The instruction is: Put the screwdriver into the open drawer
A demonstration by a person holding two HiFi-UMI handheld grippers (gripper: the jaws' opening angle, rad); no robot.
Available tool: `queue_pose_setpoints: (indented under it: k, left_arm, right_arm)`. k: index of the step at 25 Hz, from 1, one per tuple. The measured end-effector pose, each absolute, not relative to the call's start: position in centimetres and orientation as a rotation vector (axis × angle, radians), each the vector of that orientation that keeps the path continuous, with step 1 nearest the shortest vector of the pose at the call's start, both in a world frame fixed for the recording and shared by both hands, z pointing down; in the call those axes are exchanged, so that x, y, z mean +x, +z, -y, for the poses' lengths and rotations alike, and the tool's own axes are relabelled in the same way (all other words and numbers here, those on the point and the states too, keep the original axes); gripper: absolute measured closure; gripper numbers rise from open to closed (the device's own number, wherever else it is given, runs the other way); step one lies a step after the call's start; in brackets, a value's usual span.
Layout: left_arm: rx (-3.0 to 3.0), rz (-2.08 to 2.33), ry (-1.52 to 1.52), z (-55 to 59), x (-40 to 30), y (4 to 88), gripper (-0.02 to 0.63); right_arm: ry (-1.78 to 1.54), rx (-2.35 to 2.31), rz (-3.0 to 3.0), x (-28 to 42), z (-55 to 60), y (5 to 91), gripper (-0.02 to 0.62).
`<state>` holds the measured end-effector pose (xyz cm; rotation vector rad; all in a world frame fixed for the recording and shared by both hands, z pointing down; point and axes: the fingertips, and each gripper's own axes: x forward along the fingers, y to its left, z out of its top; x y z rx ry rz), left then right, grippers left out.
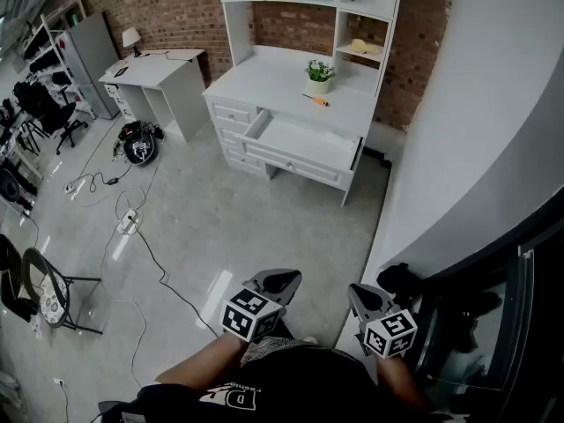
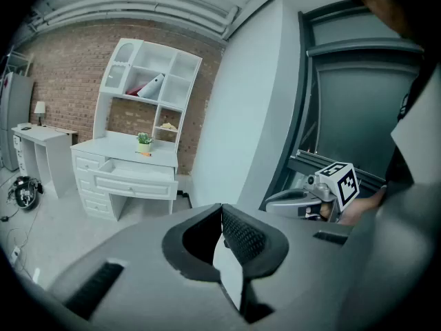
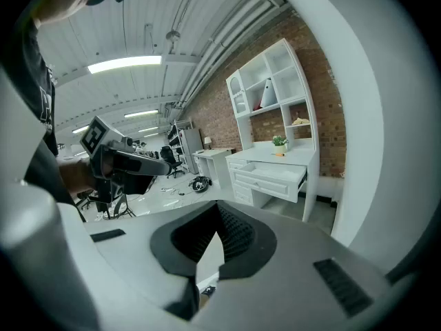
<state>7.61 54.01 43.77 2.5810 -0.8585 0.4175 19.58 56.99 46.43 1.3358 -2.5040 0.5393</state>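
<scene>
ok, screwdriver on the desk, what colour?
Orange screwdriver, beside the potted plant; clearest in the head view.

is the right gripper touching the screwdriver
Apart. The head view shows the right gripper low in the frame, with a wide stretch of floor between it and the screwdriver, which lies on the desk.

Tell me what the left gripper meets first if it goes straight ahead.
Nothing close: the left gripper points over open floor toward the white wall, just right of the desk; depth is unclear.
</scene>
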Motion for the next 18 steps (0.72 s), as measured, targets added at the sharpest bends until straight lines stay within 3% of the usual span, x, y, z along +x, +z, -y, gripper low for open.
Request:
queue_pose_setpoints:
  k: [18]
  left_arm:
    - [2.574, 0.880, 0.422, -54.12, 7.83, 43.58, 0.588]
  right_arm:
    - [0.555, 1.299, 2.548, 18.88, -57.13, 46.21, 0.592]
